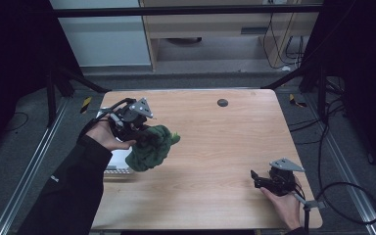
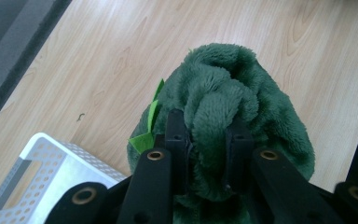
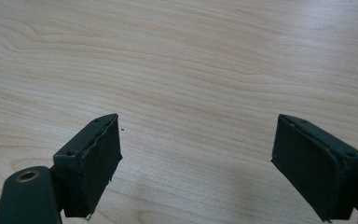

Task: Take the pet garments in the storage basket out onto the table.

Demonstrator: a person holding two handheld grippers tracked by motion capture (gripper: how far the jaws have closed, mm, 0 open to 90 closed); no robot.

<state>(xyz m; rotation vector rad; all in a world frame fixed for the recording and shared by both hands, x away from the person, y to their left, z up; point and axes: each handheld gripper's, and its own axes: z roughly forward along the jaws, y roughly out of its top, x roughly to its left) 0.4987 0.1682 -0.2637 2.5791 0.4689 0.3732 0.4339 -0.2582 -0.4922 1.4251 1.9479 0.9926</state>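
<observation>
Plush [image 2: 242, 107], dark green and fuzzy, is pinched in the left gripper [image 2: 206, 140]: the two black jaws stand close together with a thick fold of the fabric squeezed between the pads, and the rest of the toy bulges out past and below them. A few bright green felt bits stick out on one side of it. In the high view the left gripper [image 1: 144, 134] holds the plush [image 1: 152, 149] up off the table [image 1: 215, 147], over its left part, just beside a white perforated basket [image 1: 119, 161] at the left edge.

The right gripper [image 3: 198, 158] has its jaws spread wide, nothing between the pads, bare wood beneath. In the high view the right gripper [image 1: 258, 178] sits low near the table's front right corner, well apart from the plush.
</observation>
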